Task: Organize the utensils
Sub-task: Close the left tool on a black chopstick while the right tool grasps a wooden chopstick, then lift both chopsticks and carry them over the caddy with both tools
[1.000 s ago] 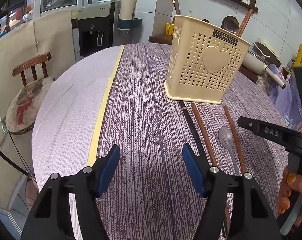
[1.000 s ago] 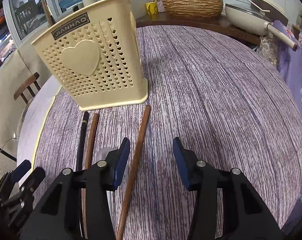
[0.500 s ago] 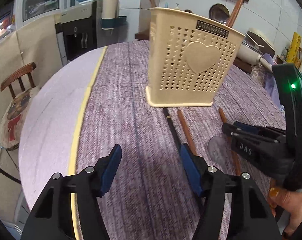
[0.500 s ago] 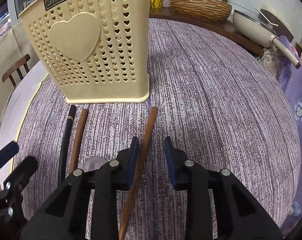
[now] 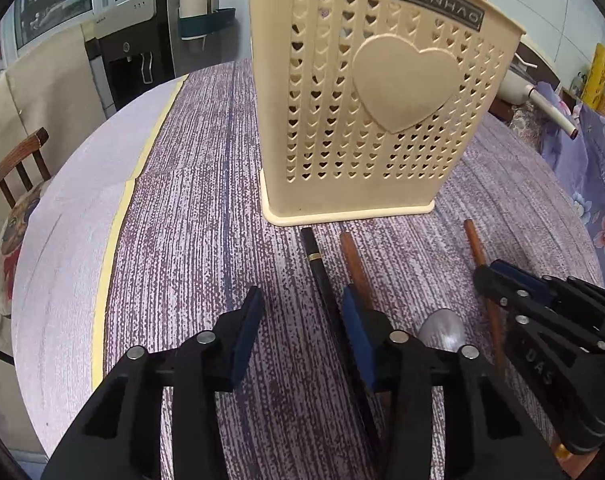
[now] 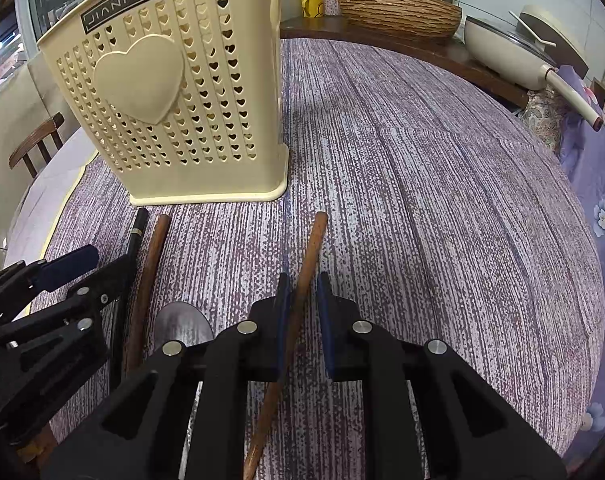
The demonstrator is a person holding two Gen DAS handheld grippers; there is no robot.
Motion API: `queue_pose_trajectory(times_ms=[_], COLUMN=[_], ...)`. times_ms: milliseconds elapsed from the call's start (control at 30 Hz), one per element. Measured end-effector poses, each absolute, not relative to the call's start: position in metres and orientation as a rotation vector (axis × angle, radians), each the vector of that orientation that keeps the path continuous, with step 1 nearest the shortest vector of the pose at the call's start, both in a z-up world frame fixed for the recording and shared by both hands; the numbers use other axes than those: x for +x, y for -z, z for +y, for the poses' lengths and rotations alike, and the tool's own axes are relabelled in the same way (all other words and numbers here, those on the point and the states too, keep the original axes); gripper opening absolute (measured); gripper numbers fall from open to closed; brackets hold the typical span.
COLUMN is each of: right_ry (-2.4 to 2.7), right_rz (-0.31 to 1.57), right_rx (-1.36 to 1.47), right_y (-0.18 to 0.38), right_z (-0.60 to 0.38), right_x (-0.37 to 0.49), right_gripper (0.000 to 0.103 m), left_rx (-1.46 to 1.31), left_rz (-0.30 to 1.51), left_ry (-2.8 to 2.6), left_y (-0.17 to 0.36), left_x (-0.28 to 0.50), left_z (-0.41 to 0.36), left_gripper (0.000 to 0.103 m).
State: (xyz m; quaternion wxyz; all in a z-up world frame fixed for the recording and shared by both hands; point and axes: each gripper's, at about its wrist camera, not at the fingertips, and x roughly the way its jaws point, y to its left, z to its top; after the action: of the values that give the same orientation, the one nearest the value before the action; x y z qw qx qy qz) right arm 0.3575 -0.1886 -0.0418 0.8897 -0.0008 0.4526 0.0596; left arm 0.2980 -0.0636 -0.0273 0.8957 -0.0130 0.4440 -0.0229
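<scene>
Both tongs point down at a round table (image 6: 422, 200) with a purple stripy cloth on it. The left tongs (image 5: 300, 300) are partly apart and their jaws are closing. A black stick (image 5: 316, 264) lies in the gap, close to the pad on the right, but the pads do not squeeze it. The right tongs (image 6: 303, 284) are nearly together and closing too. A long brown stick (image 6: 314, 240) lies between their blue pads, close to the left one. A thin gap shows on the other side, so they do not have it tight.

Straight ahead of both tongs stands a tall cream holder (image 5: 382, 120) with little heart holes and one big heart on its front. It stands upright on the cloth. The far ends of the sticks almost reach its bottom edge but do not touch it.

Far off, beyond the right tongs, a white pan (image 6: 502, 52) and a woven basket (image 6: 398, 12) sit on a dark shelf. A wooden chair (image 5: 18, 164) stands off to the left of the left tongs.

Between the two tongs lies a second brown stick (image 5: 352, 264), just beside the black one. A grey spoon (image 5: 442, 328) lies there too, with only its round end showing.
</scene>
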Motion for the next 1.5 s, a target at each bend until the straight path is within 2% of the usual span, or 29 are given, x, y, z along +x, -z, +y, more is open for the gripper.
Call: queue_pose_trajectory(times_ms=[167,300,667,800,1000,1500], right_ry=[-0.115,-0.089,-0.056,-0.058,-0.069,-0.098], right_rz=[0.94,0.945,0.931,0.926,0.928,0.925], right_rx=[-0.003,0.009,-0.01,-0.014,-0.005,0.024], right_y=[0.042,0.042,0.042,0.042,0.042,0.042], right_z=[-0.187,-0.185,-0.181,-0.181,-0.184,-0.191], right_x=[0.357,0.358,0.356,0.353,0.353,0.358], right_gripper=[0.015,0.015,0.015,0.015,0.01,0.008], left_rx=[-0.011,0.025,0.033,0.038,0.017,0.01], left_rz=[0.922,0.918,0.916,0.908,0.913,0.917], left_ry=[0.04,0.02,0.0,-0.002,0.007,0.013], left_y=[0.028,0.029,0.029,0.029,0.029,0.028], left_x=[0.299,0.298,0.301,0.298,0.296,0.297], left_z=[-0.063,-0.063,-0.069,-0.071,-0.07,-0.071], left_gripper=[0.039,0.028,0.026,0.013,0.01,0.008])
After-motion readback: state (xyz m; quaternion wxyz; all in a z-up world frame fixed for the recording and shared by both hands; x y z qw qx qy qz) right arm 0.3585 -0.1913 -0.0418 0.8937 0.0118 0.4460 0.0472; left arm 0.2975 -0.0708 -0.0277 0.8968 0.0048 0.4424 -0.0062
